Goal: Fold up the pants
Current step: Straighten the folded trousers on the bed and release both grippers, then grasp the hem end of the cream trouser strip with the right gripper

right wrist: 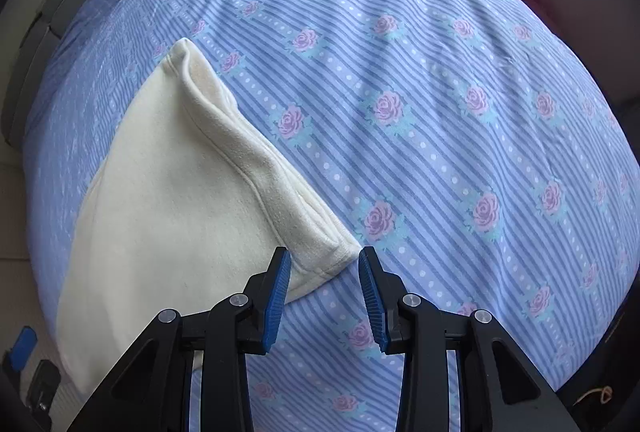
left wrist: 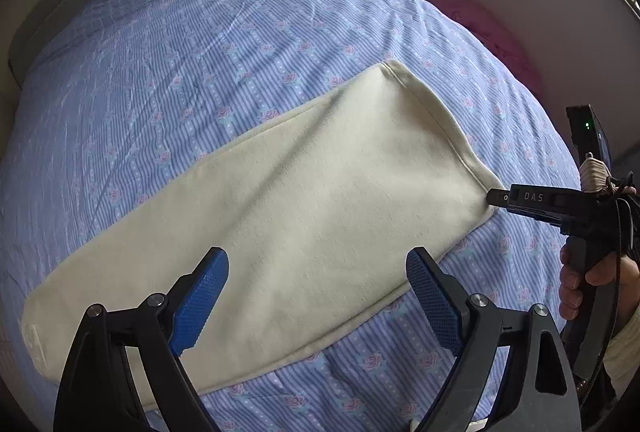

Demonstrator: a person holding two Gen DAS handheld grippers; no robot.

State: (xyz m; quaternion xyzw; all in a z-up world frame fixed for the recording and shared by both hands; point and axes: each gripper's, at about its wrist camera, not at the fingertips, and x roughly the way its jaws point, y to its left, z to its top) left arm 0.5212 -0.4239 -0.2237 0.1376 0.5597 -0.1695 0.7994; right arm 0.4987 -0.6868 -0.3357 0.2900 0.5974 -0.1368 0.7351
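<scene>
the bed (left wrist: 240,31) filled both views, one bed under a blue striped sheet with pink roses. across it lay one pair of cream pants (left wrist: 280,199), running from the lower left of the left wrist view up to the right of centre. they looked already doubled lengthwise, leg on leg, into one long flat band, so i'd judge the first fold done and the crosswise folds left to you.

you held two claws. your left claw (left wrist: 318,296) stood wide open at the bottom of its frame, over the near edge of the pants, gripping nothing. your right claw (right wrist: 325,292) was partly open, and the stacked corner of the pants (right wrist: 344,248) sat just at the tips of its fingers (right wrist: 280,288), not yet pinched as far as the frame showed. one hand (left wrist: 580,280) showed at the right edge of the left wrist view.
</scene>
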